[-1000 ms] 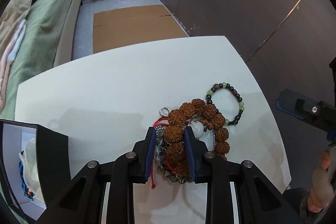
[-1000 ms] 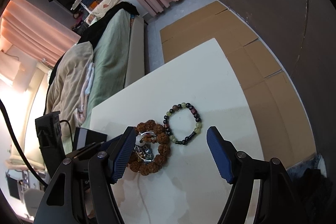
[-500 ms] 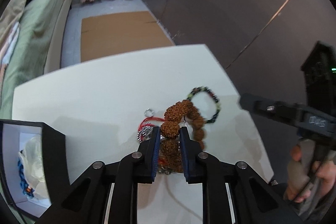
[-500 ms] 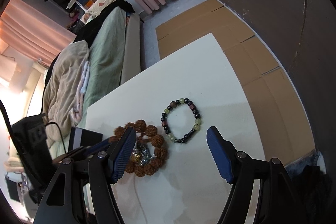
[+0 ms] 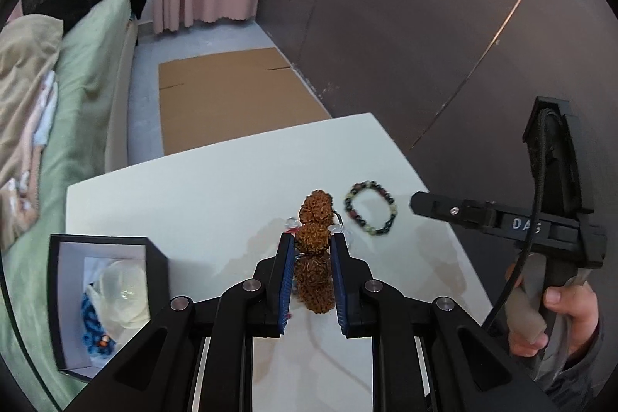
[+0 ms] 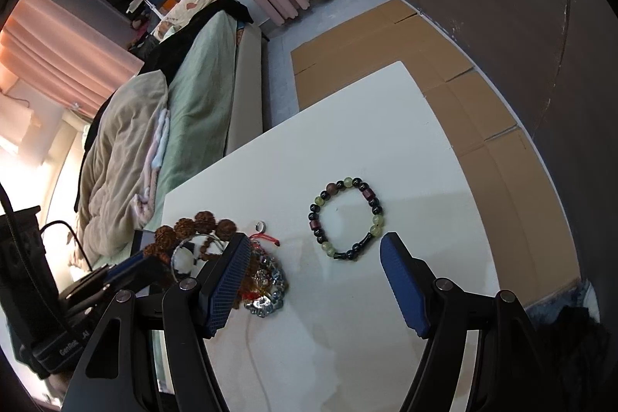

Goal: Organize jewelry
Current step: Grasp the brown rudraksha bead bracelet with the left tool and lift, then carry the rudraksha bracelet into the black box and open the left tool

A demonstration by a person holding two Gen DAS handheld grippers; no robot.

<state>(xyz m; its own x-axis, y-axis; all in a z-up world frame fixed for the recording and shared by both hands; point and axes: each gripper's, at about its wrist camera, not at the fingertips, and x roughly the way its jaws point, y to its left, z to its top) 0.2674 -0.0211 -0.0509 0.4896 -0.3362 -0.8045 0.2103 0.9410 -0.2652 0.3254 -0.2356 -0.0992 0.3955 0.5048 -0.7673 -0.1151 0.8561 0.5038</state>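
Between the left jaws: the seed bracelet (image 5: 313,253), big knobbly brown beads, is pinched at one bead between the blue pads (image 5: 285,280) and looks lifted, its loop hanging off the table (image 5: 193,195).
Left gripper (image 5: 312,280): nearly closed, having just narrowed onto that bead; it points steeply down, and nothing else can be made out in its jaws.
How it handles: I'd judge the bracelet light and floppy as a loop, each bead hard and rough, so the pads bite well; it should swing and sag, and a strand from the pile could ride up with it.
Where to hold: one bead across its width, as now, seems sound; pinching the cord between beads would likely slip.
Box (image 5: 104,300): black, open, down at the left edge, already holding something clear and something blue; the likely drop spot.
Pile (image 6: 266,280): silver chain, red cord and a small ring (image 6: 259,227) lie tangled on the table under the raised loop.
Right gripper (image 6: 313,280): jaws wide apart and empty, tipped steeply down, held by a hand (image 5: 548,319).
Bead bracelet (image 6: 347,219): black, green and dark-red beads, flat on the table just beyond the right jaws, apart from the pile; smooth and round, so perhaps more slippery.
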